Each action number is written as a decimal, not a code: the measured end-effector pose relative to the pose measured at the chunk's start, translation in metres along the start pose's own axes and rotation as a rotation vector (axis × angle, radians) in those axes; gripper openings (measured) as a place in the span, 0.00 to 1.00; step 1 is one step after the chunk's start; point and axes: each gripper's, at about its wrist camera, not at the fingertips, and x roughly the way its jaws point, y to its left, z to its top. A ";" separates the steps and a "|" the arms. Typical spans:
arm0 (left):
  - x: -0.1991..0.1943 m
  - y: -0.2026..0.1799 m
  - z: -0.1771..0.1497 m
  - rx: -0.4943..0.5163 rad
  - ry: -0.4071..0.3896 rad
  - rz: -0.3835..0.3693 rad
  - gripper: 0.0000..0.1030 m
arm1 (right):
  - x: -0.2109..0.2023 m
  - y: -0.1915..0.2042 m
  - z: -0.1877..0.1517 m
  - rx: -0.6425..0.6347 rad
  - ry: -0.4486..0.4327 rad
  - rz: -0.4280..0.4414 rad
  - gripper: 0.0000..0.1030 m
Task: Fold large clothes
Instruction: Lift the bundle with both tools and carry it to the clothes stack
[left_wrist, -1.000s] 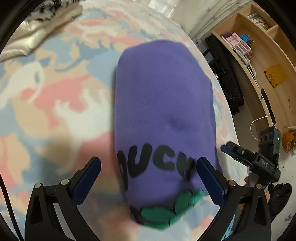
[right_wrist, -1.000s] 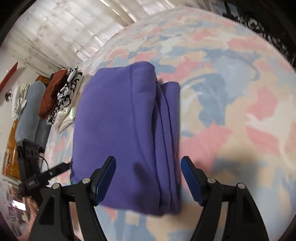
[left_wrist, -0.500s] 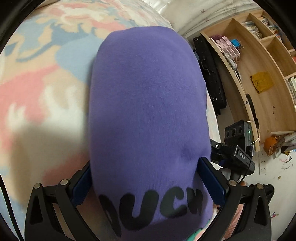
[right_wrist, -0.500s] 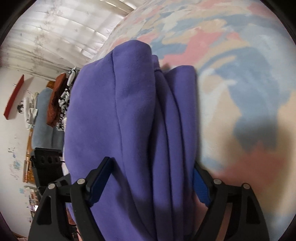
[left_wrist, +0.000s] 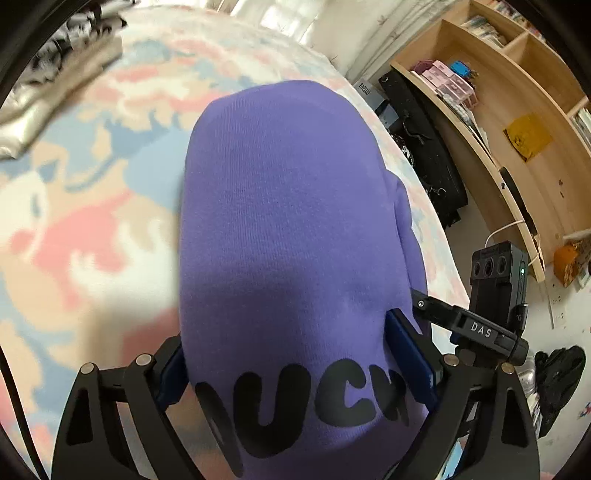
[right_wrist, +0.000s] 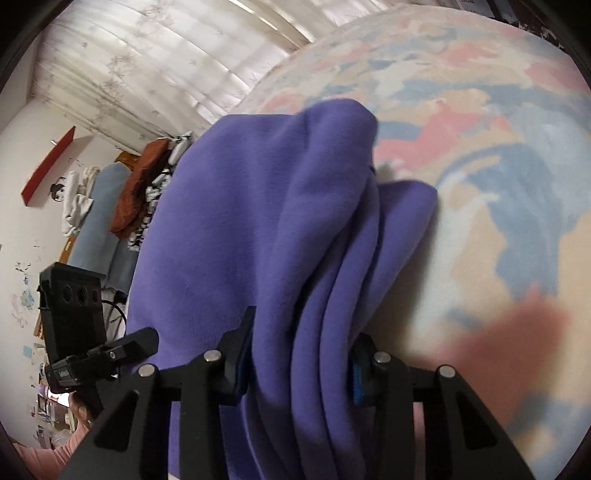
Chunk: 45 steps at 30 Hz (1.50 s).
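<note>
Both hand-held grippers straddle the folded purple fleece sweatshirt with black lettering (left_wrist: 288, 236), which lies on the bed's pastel pink, blue and cream blanket (left_wrist: 77, 229). The right hand-held gripper (right_wrist: 299, 363) has just been closing and now pinches the stacked folds at one end between its blue pads. The left hand-held gripper (left_wrist: 299, 362) has eased inward a little and hugs the full width of the bundle at the lettered end, its blue pads pressing against the sides. Each points steeply down and forward over the garment, and each shows in the other's view, just beside the cloth.

To do this step well, both grips should catch every layer, rise together and stay level, so that the folds do not slide apart. At the blanket's far edge lies a pile of brown and black-and-white clothes (right_wrist: 147, 192).
</note>
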 end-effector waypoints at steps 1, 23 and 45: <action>-0.008 -0.003 -0.001 0.006 -0.002 0.005 0.90 | -0.002 0.006 -0.003 -0.002 -0.009 0.010 0.38; -0.302 0.062 -0.055 -0.017 -0.200 0.134 0.90 | -0.008 0.228 -0.046 -0.164 -0.045 0.228 0.39; -0.367 0.229 0.324 0.116 -0.299 0.255 0.90 | 0.167 0.396 0.233 -0.182 -0.168 0.361 0.39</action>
